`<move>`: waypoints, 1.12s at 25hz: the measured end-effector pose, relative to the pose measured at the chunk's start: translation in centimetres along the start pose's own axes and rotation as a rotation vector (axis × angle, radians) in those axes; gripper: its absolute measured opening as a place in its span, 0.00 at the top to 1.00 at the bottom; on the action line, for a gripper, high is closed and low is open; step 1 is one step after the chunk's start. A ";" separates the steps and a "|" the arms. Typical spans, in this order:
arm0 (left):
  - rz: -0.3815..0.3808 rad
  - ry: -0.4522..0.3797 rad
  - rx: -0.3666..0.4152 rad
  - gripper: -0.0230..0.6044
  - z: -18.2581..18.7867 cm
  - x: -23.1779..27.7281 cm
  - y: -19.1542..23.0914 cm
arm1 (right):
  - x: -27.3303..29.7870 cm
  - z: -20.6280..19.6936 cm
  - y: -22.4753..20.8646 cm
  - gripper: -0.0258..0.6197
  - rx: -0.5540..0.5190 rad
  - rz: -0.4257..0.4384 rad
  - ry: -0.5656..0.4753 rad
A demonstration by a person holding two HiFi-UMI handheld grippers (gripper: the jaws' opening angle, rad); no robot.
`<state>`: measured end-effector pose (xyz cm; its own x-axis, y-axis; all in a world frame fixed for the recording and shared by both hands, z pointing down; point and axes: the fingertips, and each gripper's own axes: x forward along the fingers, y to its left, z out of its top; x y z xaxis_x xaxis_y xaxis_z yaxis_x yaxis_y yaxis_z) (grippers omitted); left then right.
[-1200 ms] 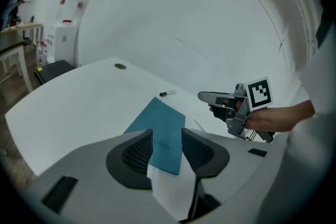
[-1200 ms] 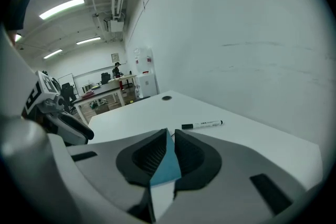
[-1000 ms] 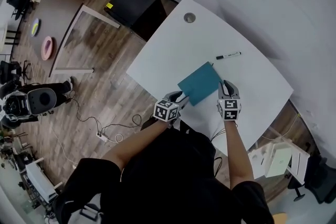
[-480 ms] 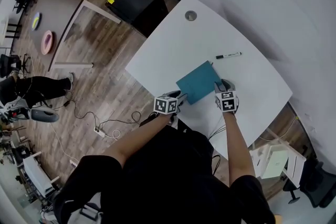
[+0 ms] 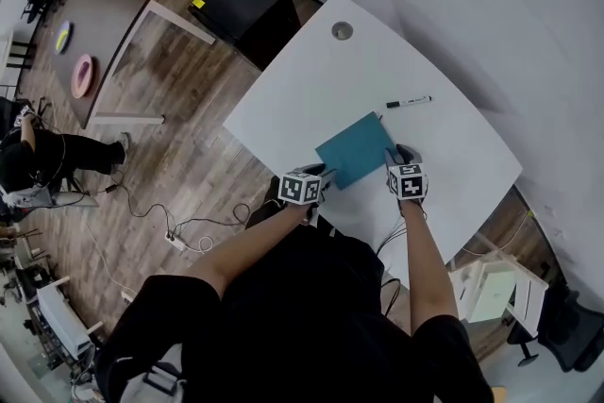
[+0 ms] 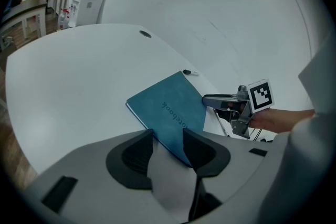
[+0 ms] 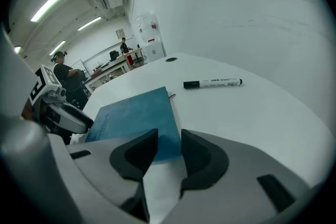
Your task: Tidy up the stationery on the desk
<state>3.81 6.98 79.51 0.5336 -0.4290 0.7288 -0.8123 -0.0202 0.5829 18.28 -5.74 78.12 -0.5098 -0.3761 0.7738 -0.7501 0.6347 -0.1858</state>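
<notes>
A teal notebook (image 5: pixel 357 149) lies flat on the white desk (image 5: pixel 311 80), near its front edge. Beyond it rests a black-capped white marker (image 5: pixel 409 101). My left gripper (image 5: pixel 324 176) is at the notebook's near left corner. In the left gripper view that corner (image 6: pixel 170 113) reaches in between the open jaws (image 6: pixel 168 147). My right gripper (image 5: pixel 397 156) is at the notebook's right corner, jaws open (image 7: pixel 165 152), with the cover's edge (image 7: pixel 136 118) between them. The marker (image 7: pixel 212 83) lies ahead of it to the right, untouched.
A round cable hole (image 5: pixel 341 31) sits at the desk's far end. A black cabinet (image 5: pixel 241 5) stands on the wooden floor beyond the desk's left edge. The wall runs close along the desk's right side. A person (image 5: pixel 38 160) is at the far left.
My right gripper has moved forward onto the notebook's right corner. The notebook has shifted slightly to the left. My left gripper has barely moved.
</notes>
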 end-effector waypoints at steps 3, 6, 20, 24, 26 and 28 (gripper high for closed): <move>-0.005 0.011 0.051 0.67 1.1 -0.4 -0.2 | -0.3 -0.5 0.1 0.74 0.029 -0.048 -0.004; -0.020 0.029 0.082 0.67 2.5 -0.6 0.2 | -0.6 -1.1 0.3 0.74 0.069 -0.103 0.007; -0.103 0.160 0.312 0.67 7.8 -0.3 2.8 | -2.4 -6.6 7.4 0.74 0.381 -0.244 0.054; -0.149 0.174 0.408 0.67 9.6 0.6 2.6 | -2.4 -7.5 9.4 0.74 0.437 -0.268 0.056; -0.169 0.203 0.454 0.67 9.7 1.1 2.5 | -2.5 -7.9 9.8 0.74 0.459 -0.285 0.058; -0.184 0.225 0.486 0.67 9.6 1.2 2.4 | -3.1 -7.8 9.5 0.74 0.454 -0.318 0.048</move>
<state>0.27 -2.24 78.29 0.6706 -0.1775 0.7203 -0.6877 -0.5130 0.5138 16.03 6.74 78.67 -0.2169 -0.4637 0.8590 -0.9755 0.1361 -0.1729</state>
